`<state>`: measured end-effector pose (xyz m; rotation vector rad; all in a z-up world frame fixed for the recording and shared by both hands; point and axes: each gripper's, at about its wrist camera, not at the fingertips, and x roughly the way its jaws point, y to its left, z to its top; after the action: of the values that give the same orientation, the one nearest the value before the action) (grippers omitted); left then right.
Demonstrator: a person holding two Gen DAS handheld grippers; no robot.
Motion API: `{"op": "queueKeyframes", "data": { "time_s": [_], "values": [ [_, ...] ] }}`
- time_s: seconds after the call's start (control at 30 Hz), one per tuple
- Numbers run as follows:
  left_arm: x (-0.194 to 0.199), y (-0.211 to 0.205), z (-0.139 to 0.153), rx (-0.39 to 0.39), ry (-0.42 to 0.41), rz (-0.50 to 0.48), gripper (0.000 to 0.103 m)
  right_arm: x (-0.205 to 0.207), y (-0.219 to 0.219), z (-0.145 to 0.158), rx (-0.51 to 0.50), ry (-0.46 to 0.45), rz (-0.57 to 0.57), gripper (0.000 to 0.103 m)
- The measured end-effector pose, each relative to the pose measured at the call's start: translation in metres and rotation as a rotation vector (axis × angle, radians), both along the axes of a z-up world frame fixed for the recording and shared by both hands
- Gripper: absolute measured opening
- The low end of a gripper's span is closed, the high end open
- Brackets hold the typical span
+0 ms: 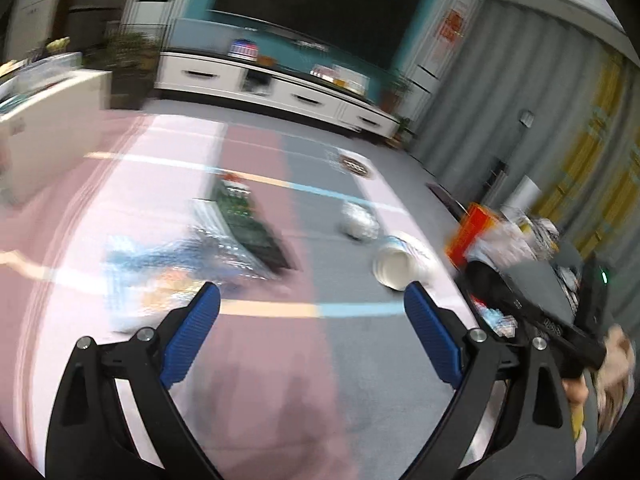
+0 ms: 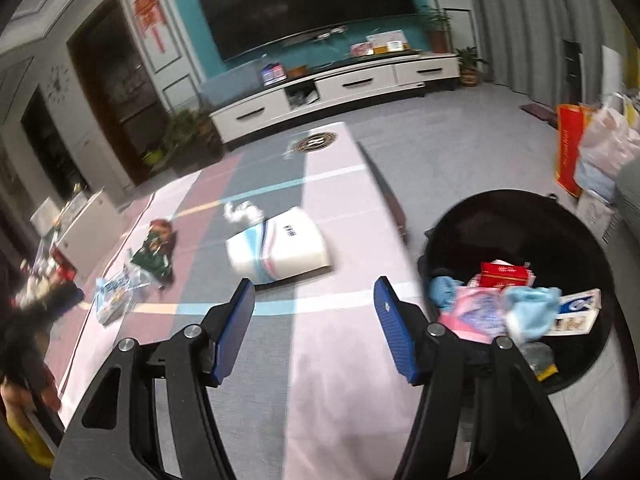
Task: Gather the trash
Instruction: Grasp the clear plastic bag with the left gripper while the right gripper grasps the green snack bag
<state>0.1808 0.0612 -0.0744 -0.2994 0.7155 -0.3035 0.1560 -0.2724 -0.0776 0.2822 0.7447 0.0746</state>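
Note:
Trash lies on a table with a pink and grey striped cloth (image 2: pixel 340 360). A white paper cup (image 2: pixel 280 254) lies on its side; it also shows in the left wrist view (image 1: pixel 400 262). A crumpled white wad (image 1: pixel 358 220) lies beyond it. A green snack bag (image 2: pixel 156 254) and a clear blue wrapper (image 2: pixel 116 290) lie to the left. A black bin (image 2: pixel 520 280) at the table's right edge holds several pieces of trash. My left gripper (image 1: pixel 312 304) is open and empty above the cloth. My right gripper (image 2: pixel 314 296) is open and empty, just short of the cup.
A white TV cabinet (image 2: pixel 340 88) and a dark TV stand against the teal far wall. An orange bag (image 2: pixel 568 148) and plastic bags sit on the floor right of the bin. Potted plants flank the cabinet. A white box (image 1: pixel 48 120) stands at the left.

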Motion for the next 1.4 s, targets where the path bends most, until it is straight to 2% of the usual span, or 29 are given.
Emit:
{"op": "queueKeyframes", "data": {
  "time_s": [0.13,0.2,0.43,0.57,0.67,0.73,0.77,0.83,0.87,0.93,1.03,1.1,1.2,1.3,1.4],
  "values": [
    [0.007,0.066,-0.007,-0.091,0.031,0.155,0.093,0.008,0.020,-0.004,-0.008,0.017,0.024,0.061],
    [0.012,0.083,-0.016,-0.119,0.065,0.190,0.093,0.013,0.027,-0.006,-0.004,0.025,0.031,0.061],
    [0.031,0.101,-0.045,-0.151,0.150,0.231,0.093,0.025,0.050,-0.012,-0.007,0.046,0.057,0.061],
    [0.046,0.101,-0.060,-0.135,0.185,0.237,0.091,0.030,0.060,-0.014,-0.021,0.055,0.075,0.061],
    [0.051,0.099,-0.070,-0.120,0.200,0.242,0.078,0.033,0.062,-0.017,-0.024,0.063,0.080,0.061],
    [0.054,0.100,-0.075,-0.137,0.211,0.235,0.058,0.035,0.062,-0.018,-0.032,0.067,0.080,0.061],
    [0.055,0.100,-0.076,-0.136,0.212,0.236,0.054,0.035,0.061,-0.018,-0.035,0.069,0.078,0.061],
    [0.055,0.100,-0.078,-0.135,0.221,0.232,0.030,0.037,0.059,-0.020,-0.031,0.074,0.071,0.061],
    [0.054,0.098,-0.078,-0.128,0.223,0.226,0.028,0.038,0.058,-0.020,-0.029,0.075,0.066,0.061],
    [0.048,0.093,-0.073,-0.124,0.215,0.201,0.017,0.038,0.056,-0.021,-0.025,0.077,0.058,0.061],
    [0.036,0.085,-0.059,-0.094,0.191,0.161,0.013,0.037,0.056,-0.020,-0.019,0.073,0.057,0.061],
    [0.020,0.081,-0.044,-0.113,0.165,0.117,0.013,0.035,0.059,-0.019,-0.028,0.068,0.073,0.061],
    [-0.002,0.085,-0.024,-0.133,0.101,0.113,0.013,0.033,0.071,-0.018,-0.037,0.061,0.112,0.061],
    [-0.012,0.104,-0.014,-0.168,0.049,0.197,0.013,0.034,0.088,-0.016,-0.025,0.046,0.182,0.061],
    [-0.015,0.124,-0.010,-0.146,0.022,0.333,0.013,0.037,0.121,-0.016,-0.039,0.032,0.288,0.061]
  ]
}}
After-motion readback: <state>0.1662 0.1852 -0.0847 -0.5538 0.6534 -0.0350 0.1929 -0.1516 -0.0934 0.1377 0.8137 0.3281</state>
